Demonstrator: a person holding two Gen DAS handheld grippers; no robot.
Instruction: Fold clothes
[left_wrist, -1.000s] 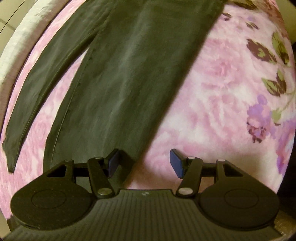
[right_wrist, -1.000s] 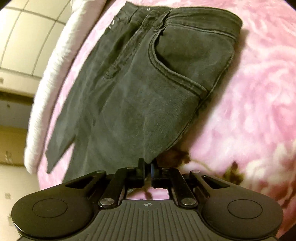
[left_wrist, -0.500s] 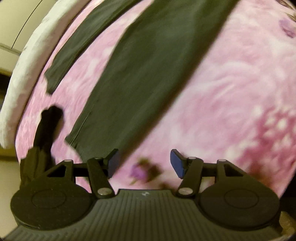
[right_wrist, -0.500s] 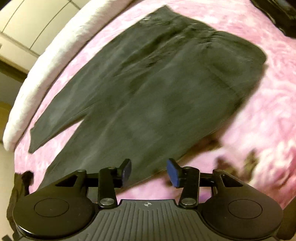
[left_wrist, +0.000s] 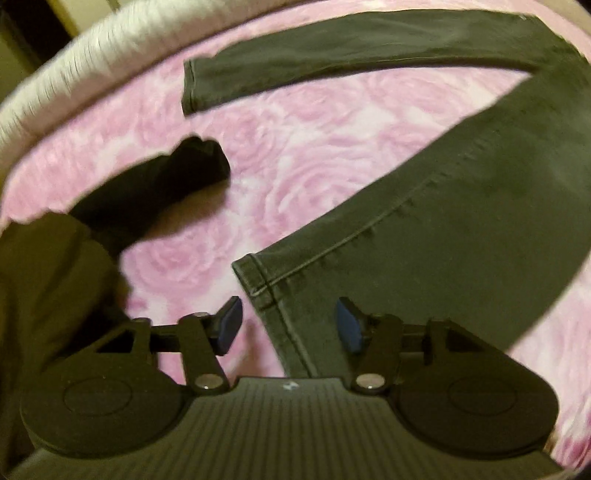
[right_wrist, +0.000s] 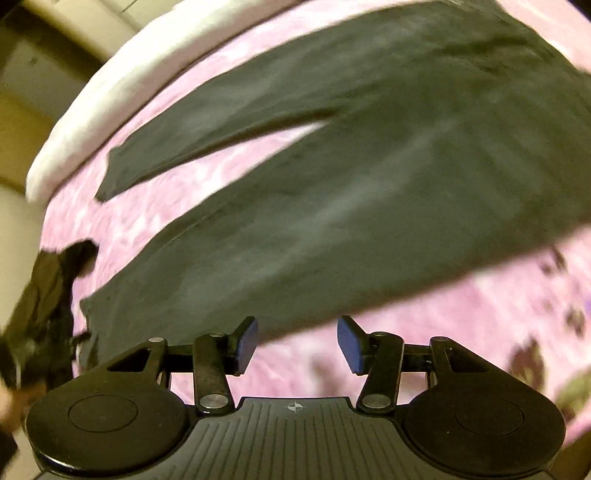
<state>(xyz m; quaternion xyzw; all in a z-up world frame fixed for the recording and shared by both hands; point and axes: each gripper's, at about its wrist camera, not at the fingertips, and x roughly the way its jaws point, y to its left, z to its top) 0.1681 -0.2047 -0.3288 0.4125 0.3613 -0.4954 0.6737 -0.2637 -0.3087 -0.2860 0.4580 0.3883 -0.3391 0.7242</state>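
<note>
Two legs to count on the one pair of dark jeans (left_wrist: 443, 229) from the left wrist view, spread flat in a V over the pink rose bed cover (left_wrist: 295, 155). Can only see the hem ends properly. Waist cut off at the right edge, so no saying how the top lies. Got one left gripper (left_wrist: 288, 325) low in the shot with two blue pads (left_wrist: 231, 325), jaws apart though just been closing in. Near hem sitting right between them, not pinched as far as can be seen, so not holding anything. Also one black bundle (left_wrist: 159, 188) and some olive cloth (left_wrist: 48, 295) on the left, too smeared to tell whether garment or sleeve. One fuzzy white edge (left_wrist: 92, 62) along the far side of the cover.

Over to the right wrist view: blurry all round. Same jeans (right_wrist: 369, 184), again two legs fanning out to the left, seams and pockets lost in the smear, top end running off the frame. One right gripper (right_wrist: 297, 345), jaws wide apart and just been opening, only pink bed cover (right_wrist: 443, 332) in the gap. Edge of the near leg just beside the left-hand pad (right_wrist: 245, 345), cannot tell if touching. Dark olive blob at the far left (right_wrist: 40, 302), hard to make out. White edge (right_wrist: 147, 74) up top again.
</note>
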